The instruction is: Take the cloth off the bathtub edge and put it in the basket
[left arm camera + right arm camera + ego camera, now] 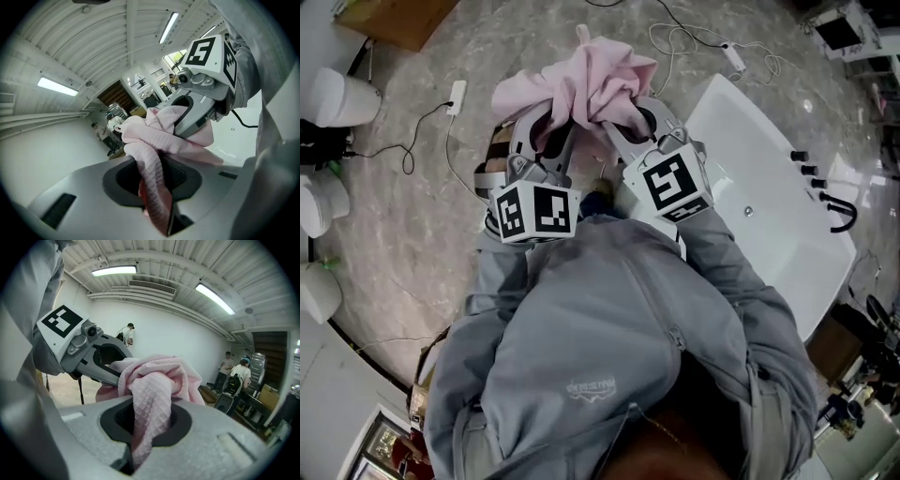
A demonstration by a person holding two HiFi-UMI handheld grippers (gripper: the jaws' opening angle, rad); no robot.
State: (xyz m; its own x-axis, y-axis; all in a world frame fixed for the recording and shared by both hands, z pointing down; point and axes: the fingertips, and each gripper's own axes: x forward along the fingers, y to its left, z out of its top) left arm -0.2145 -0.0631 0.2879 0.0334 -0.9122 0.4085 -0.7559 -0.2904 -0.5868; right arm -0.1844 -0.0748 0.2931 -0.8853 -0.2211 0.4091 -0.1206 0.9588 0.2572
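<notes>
The pink waffle-weave cloth [595,80] is off the white bathtub [773,178] and up in the air, bunched into a loose bundle over the grey marble floor [412,216] on the far side of the person in the grey jacket [609,366]. Both tools carry it. The left tool [551,127] has its jaws pinched on a twisted fold of the fabric, and the left gripper view shows that fold running down through the narrow gap between them. The right tool [623,122] has its jaws pressed almost together on another fold in the same way. The two tools sit side by side and close, so the bundle's long axis runs left to right across their far tips, with a loose flap spilling to the left. The bathtub lies to the right of the bundle and apart from it. A brown striped woven-looking thing [492,161] shows in part just beneath the left tool, on the left; it may be the basket, though too little of it is visible to be sure. If so, the drop lies down and to the left, nearer the left tool than the right.
</notes>
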